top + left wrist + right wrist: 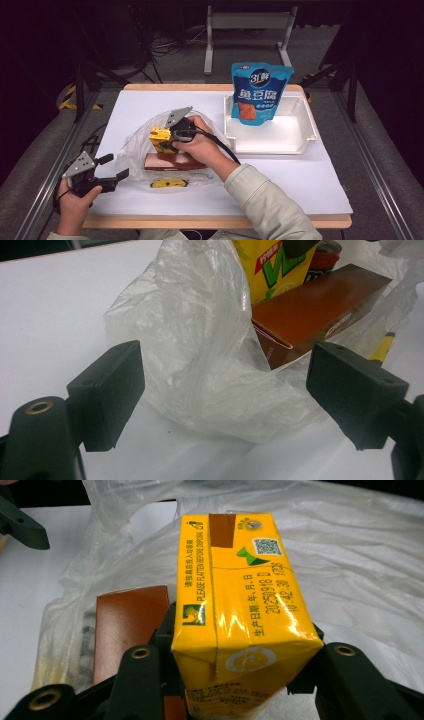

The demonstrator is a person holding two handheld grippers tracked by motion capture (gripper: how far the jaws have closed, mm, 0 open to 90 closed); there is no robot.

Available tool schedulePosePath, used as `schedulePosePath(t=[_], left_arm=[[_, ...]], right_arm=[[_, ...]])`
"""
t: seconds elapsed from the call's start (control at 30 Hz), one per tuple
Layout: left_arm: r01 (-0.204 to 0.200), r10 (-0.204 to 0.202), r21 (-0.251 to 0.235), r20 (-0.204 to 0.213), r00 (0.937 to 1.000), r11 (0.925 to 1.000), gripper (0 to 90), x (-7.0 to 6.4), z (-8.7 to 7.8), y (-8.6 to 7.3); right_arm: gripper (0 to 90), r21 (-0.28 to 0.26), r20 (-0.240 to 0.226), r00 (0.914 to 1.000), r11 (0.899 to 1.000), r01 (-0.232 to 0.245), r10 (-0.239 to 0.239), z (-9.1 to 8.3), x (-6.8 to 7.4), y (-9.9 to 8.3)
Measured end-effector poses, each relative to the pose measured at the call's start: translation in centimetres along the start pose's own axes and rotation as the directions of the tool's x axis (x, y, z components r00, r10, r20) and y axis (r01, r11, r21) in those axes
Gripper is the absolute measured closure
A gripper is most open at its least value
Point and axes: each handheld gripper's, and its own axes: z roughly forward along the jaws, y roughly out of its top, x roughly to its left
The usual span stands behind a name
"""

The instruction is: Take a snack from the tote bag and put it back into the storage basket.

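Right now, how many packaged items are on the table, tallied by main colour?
Yellow: 2, the yellow drink carton clamped in the right claw and the small flat yellow packet.
Brown: 1, the long brown cardboard box.
Blue: 1, the blue stand-up snack pouch.
Total: 4.

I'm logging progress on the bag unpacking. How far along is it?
Done: the blue pouch stands in the white tray. In hand: the right gripper clamps the yellow drink carton at the plastic bag. Left: the brown box lies in the bag; the left gripper waits open.
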Motion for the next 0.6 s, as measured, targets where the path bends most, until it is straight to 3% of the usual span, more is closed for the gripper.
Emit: schedulePosePath(t=[0.6], left_arm=[[0.004, -0.004, -0.002, -0.002, 1.0000, 1.0000, 16.3, 0.0, 0.0, 0.0]], right_arm=[[54.6, -0.054, -0.008, 0.9999, 0.998, 0.012, -0.012, -3.2, 0.4, 2.7]])
